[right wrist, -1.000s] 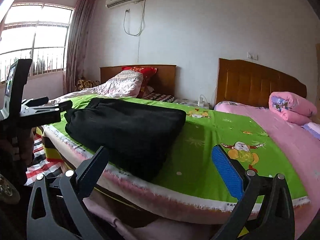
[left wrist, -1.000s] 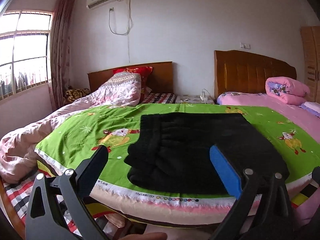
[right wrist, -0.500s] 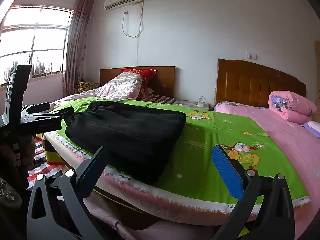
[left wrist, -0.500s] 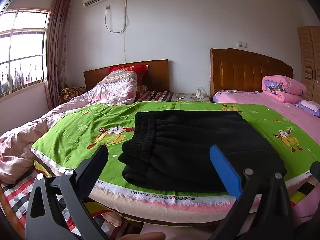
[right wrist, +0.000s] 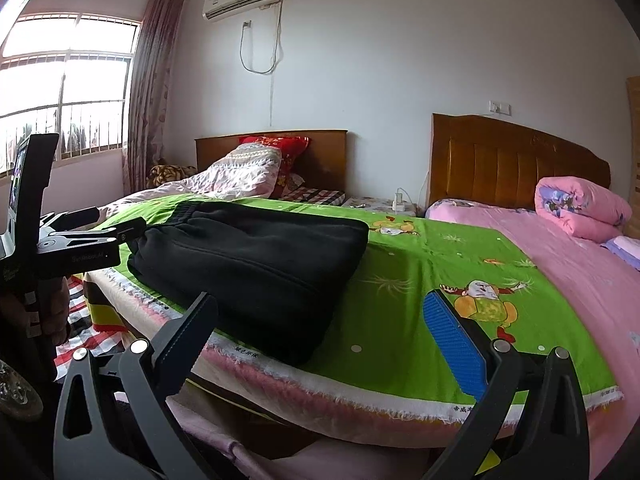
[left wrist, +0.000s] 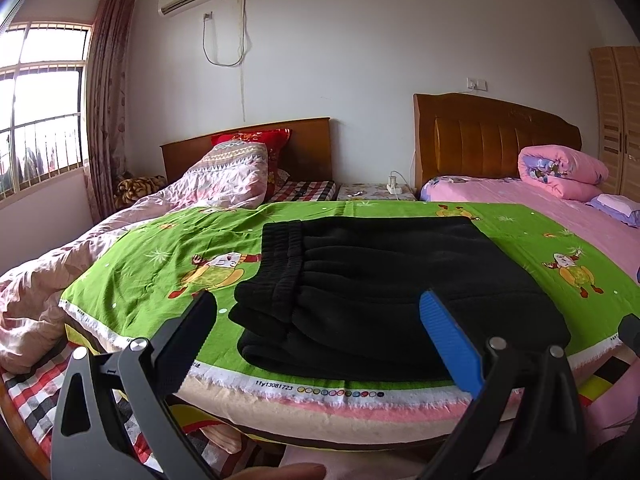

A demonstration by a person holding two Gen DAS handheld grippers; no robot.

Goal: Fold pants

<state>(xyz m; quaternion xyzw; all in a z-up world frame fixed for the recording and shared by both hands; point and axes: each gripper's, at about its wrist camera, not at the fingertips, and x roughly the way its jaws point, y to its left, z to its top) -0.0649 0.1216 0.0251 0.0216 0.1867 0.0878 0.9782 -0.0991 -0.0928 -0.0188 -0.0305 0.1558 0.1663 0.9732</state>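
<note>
Black pants [left wrist: 380,292] lie folded in a thick stack on the green cartoon sheet [left wrist: 160,264], near the bed's front edge, with the elastic waistband at the left. They also show in the right wrist view [right wrist: 256,264]. My left gripper [left wrist: 320,332] is open and empty, held just in front of the stack. My right gripper [right wrist: 320,332] is open and empty, to the right of the stack, over the sheet's front edge. The left gripper's body [right wrist: 80,244] shows at the left of the right wrist view.
A rumpled pink quilt [left wrist: 224,176] and red pillow [left wrist: 256,138] lie at the back left. A second bed with a pink sheet [left wrist: 540,200] and rolled pink blanket [left wrist: 560,172] stands at the right. A nightstand [left wrist: 372,192] sits between the headboards. A window is at the left.
Both grippers have drawn slightly back and tilted, so the scene sits a little lower in view. The pants have not moved. Both stay open.
</note>
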